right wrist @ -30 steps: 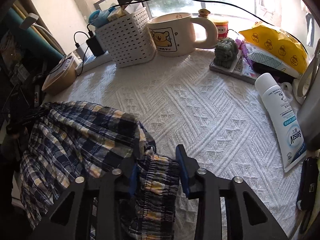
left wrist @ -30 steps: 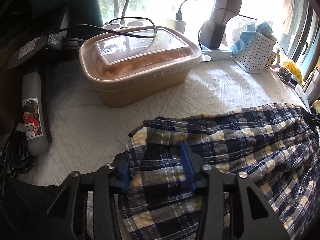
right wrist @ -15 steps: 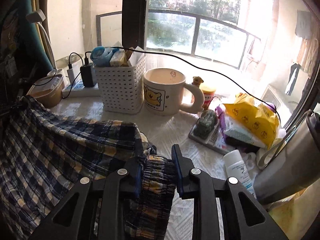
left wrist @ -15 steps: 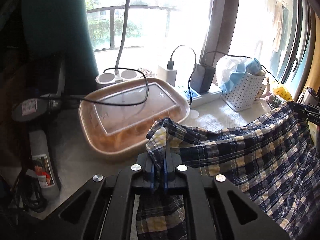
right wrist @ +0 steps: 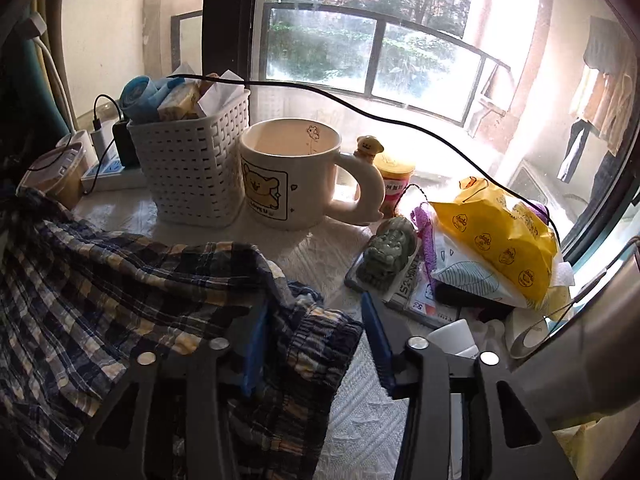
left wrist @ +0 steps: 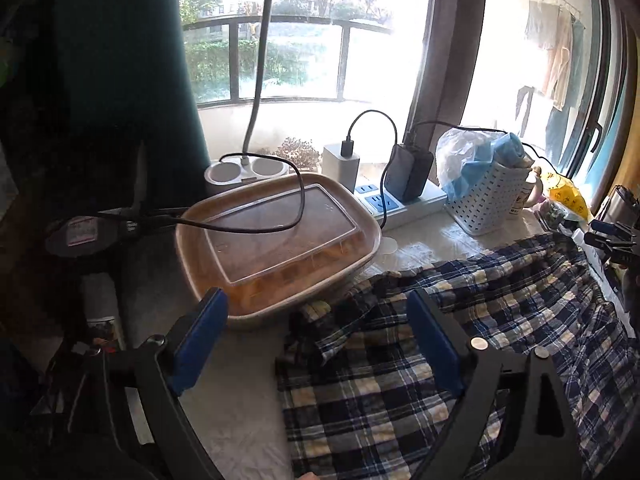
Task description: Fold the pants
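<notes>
The left hand-held gripper [left wrist: 316,344] has released the pants [left wrist: 460,340], lying crosswise.

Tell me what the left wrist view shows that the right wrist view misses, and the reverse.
Only the left wrist view shows the lamp base, and its own left gripper, jaws wide open over the pants' edge.

Only the right wrist view shows the bear mug, the green figurine, the yellow bag, and the right gripper, jaws open with bunched fabric between them.

Both show the plaid pants on the white cloth, the white basket, the lidded container and the power strip.
</notes>
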Tool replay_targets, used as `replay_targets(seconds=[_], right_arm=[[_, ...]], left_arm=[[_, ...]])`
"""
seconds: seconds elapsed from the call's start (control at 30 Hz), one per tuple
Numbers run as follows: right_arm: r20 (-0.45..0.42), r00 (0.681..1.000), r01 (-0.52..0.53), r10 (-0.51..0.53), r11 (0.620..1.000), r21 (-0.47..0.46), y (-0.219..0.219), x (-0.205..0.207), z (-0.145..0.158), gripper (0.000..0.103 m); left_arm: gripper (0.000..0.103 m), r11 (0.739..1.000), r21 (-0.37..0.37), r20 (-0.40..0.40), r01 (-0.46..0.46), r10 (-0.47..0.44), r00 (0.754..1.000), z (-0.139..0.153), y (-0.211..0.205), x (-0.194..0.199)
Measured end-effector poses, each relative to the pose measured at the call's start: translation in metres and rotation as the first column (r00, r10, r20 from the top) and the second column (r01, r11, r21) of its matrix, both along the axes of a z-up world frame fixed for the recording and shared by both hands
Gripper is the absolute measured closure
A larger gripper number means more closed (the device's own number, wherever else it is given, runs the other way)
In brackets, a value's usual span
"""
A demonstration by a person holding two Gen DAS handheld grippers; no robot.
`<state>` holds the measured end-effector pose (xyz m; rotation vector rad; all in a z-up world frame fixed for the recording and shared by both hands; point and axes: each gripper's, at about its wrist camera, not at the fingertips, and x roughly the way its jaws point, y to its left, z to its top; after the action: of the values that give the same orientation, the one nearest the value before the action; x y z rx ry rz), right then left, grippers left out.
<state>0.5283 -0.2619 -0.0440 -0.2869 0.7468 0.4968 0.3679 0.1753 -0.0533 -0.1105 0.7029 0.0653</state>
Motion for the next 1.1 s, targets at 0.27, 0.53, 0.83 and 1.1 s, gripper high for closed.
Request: replay_targets(seconds=[0.27, 0.53, 0.83, 1.1], right_arm=[[0.032, 0.999, -0.011, 0.009, 0.998, 0.067, -0.039, -0.071, 0.04, 0.017], [-0.076, 0.997, -0.024, 0.03, 0.996, 0.09, -0.078, -0.153, 0.014, 0.018], [-0.199, 0.98, 0.064, -0.026, 0.98, 0.187, -0.108, -0.2, -0.026, 0.03], [-0.165, 0.985, 0.07, -0.044, 0.985, 0.155, -0.102, -0.221, -0.033, 0.078]], left_arm=[[0.013, 0.999, -0.043, 0.027, -0.023, 0.024, 0.999, 0.014, -0.014, -0.083], [0.013, 0.98, -0.197, 0.014, -0.031, 0.035, 0.999, -0.024, -0.045, -0.167], [0.013, 0.959, -0.278, -0.036, -0.058, 0.05, 0.998, -0.048, -0.069, -0.225], [0.013, 0.952, -0.3, -0.098, -0.069, 0.042, 0.994, -0.068, -0.087, -0.255]])
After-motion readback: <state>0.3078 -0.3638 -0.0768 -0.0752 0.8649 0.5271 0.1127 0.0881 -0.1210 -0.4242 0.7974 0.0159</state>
